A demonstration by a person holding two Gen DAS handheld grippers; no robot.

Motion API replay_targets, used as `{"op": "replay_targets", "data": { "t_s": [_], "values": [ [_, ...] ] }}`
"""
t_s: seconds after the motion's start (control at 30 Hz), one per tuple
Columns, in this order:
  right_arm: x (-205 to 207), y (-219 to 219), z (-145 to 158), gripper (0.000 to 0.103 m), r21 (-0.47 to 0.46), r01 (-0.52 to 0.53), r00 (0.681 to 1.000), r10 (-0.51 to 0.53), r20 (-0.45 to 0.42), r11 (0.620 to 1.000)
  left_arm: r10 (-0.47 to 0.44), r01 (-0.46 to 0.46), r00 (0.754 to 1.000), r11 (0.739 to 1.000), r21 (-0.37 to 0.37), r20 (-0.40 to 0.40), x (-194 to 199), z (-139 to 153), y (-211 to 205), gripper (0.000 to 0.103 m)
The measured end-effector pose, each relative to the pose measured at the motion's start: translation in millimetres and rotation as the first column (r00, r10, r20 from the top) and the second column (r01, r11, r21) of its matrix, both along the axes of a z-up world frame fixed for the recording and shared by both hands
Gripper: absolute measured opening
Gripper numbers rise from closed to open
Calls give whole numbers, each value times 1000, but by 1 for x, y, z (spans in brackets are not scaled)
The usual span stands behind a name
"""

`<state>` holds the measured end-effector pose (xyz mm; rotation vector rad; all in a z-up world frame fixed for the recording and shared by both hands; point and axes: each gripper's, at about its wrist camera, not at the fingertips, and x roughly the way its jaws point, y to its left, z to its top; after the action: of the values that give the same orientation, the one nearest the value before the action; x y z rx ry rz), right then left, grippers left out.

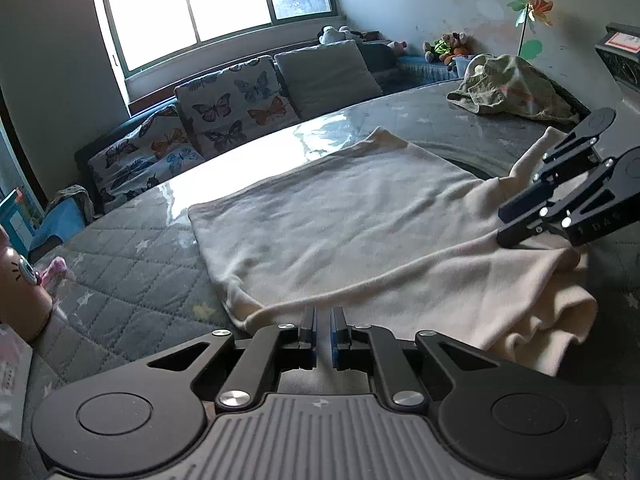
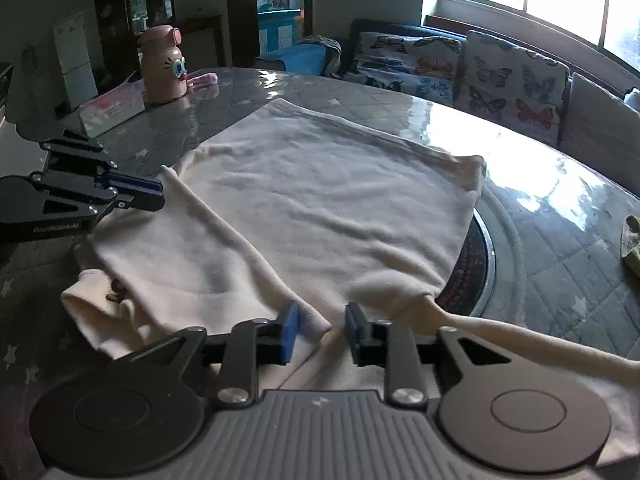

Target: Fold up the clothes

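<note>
I saw the shirt [image 2: 320,200] spread on the table [image 2: 560,208]. My left gripper [image 1: 324,332], nearly clenched, sat at its near hem; my right gripper [image 2: 318,330] hung released above its bunched end.

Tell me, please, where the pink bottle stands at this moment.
In the right wrist view the pink bottle stands upright at the far left of the table, beside a flat white box and beyond the cream garment.

Two garments [image 1: 360,216] [image 1: 508,84], two tools [image 1: 324,332] [image 2: 318,332], one bottle [image 2: 164,66].
</note>
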<state>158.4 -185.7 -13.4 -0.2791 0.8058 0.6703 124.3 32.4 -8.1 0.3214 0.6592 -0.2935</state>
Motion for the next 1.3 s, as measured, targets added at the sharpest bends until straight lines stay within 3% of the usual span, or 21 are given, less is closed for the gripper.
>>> {"op": "replay_targets", "data": {
  "t_s": [0.03,0.13,0.37,0.5,0.57,0.73,1.07,1.17,1.3],
  "values": [
    [-1,0,0,16,4,-4,1000,4,-5,1000,0,0,1000,1000,1,2,1,0,0,10],
    [-5,3,6,7,-7,-14,999,14,29,1000,6,-6,1000,1000,11,-5,4,-2,1,10],
    [-1,10,30,5,10,11,986,-12,164,1000,38,-38,999,999,30,-4,9,-8,6,12],
    [11,16,11,7,-43,22,995,-18,96,999,38,-38,999,999,38,7,9,-10,6,12],
    [10,15,4,14,-80,24,995,-16,96,997,37,-37,999,998,40,8,9,-10,6,12],
    [-3,7,20,17,-27,-9,995,12,102,1000,36,-38,998,999,25,42,4,1,0,12],
    [-22,2,3,19,-29,-30,999,31,23,999,-25,23,999,998,50,35,15,-2,-17,13],
    [-23,1,3,23,-28,-30,999,30,22,999,-20,18,999,998,66,34,17,-4,-13,30],
    [-23,1,2,24,-28,-29,999,30,23,999,-21,18,999,997,79,36,16,-6,-9,31]
  ]
}}
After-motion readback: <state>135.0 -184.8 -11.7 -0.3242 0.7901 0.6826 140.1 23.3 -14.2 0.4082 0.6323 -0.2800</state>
